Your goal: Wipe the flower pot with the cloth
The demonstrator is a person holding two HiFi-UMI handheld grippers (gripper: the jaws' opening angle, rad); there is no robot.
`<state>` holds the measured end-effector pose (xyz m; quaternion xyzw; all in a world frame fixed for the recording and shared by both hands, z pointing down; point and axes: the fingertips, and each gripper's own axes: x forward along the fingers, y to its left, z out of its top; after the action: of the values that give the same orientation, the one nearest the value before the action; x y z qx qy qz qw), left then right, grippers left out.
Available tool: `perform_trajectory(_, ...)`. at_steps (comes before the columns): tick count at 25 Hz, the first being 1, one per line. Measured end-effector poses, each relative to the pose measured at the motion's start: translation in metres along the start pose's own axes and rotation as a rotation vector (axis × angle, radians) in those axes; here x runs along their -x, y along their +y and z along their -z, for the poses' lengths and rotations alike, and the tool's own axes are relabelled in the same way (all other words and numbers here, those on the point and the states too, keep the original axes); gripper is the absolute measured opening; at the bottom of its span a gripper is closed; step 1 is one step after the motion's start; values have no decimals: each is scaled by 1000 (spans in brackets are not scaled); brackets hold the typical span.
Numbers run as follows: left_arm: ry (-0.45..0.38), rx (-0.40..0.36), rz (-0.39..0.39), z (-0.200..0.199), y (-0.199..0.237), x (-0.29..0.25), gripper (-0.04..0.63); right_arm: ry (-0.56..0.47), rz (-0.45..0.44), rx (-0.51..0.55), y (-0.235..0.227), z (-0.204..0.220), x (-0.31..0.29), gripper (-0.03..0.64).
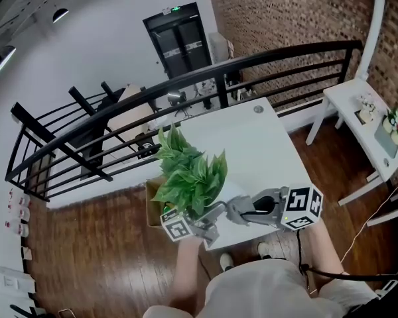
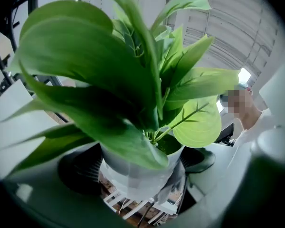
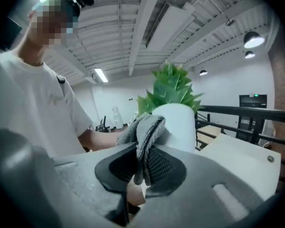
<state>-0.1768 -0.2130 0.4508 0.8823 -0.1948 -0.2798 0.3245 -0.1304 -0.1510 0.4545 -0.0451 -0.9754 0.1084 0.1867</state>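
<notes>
Wood floor (image 1: pixel 86 257) all round, white counter (image 1: pixel 252 138) mid-frame in the head view, and tbh most of the action is down at 6 o'clock, right by the person's chest.

Left gripper (image 2: pixel 138 166) has its jaws spread wide w/ one pad each side of the white flower pot (image 2: pixel 128 179), clamped on its wall. So the pot's held at the counter's near-left corner, approx 7 o'clock of the counter. Can't tell if the base rests on anything. Big green plant (image 1: pixel 189 171) leaves fill the left gripper view and hide the pot from the head cam.

Right gripper (image 3: pixel 143 169) comes in from 5 o'clock, jaws pinching a grey knit cloth (image 3: pixel 146 129). The bunched end sticks out past the jaws and sits against the pot's lower left side in the right gripper view, looks like contact.

Brown box (image 1: pixel 154 204) on the floor just left of the plant, around 8 o'clock.

Further out: black railing (image 1: pixel 265 53) running 9 to 2 o'clock behind the counter, white side table (image 1: pixel 345 97) at 3 o'clock, brick wall (image 1: pixel 285 18) at 1 o'clock, dark door (image 1: pixel 179 42) at 12.
</notes>
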Motion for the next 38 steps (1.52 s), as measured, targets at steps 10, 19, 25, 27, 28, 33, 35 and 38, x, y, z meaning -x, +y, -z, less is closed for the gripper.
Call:
perform_trajectory(10, 58, 39, 180, 16, -44, -15, 529, -26, 101, -142, -49, 21, 34, 18)
perform_trajectory(19, -60, 138, 318, 7, -77, -47, 528, -269, -51, -280, -58, 28, 2, 18)
perform_trajectory(25, -125, 155, 268, -6, -66, -45, 526, -367, -27, -327, -63, 28, -1, 18)
perform_trajectory(27, -182, 179, 250, -15, -61, -43, 526, -375, -16, -314, -59, 29, -5, 18)
perform_trajectory(28, -209, 188, 237, -18, -57, -42, 526, -386, -5, -310, -58, 28, -6, 18)
perform_trajectory(33, -278, 186, 167, -30, -45, -39, 526, -481, 37, -380, -62, 23, -4, 18)
perform_trajectory(35, -305, 205, 155, -33, -42, -41, 526, -513, 43, -402, -64, 21, -2, 18)
perform_trajectory(38, -317, 217, 134, -36, -37, -48, 525, -549, 71, -410, -67, 19, 2, 18)
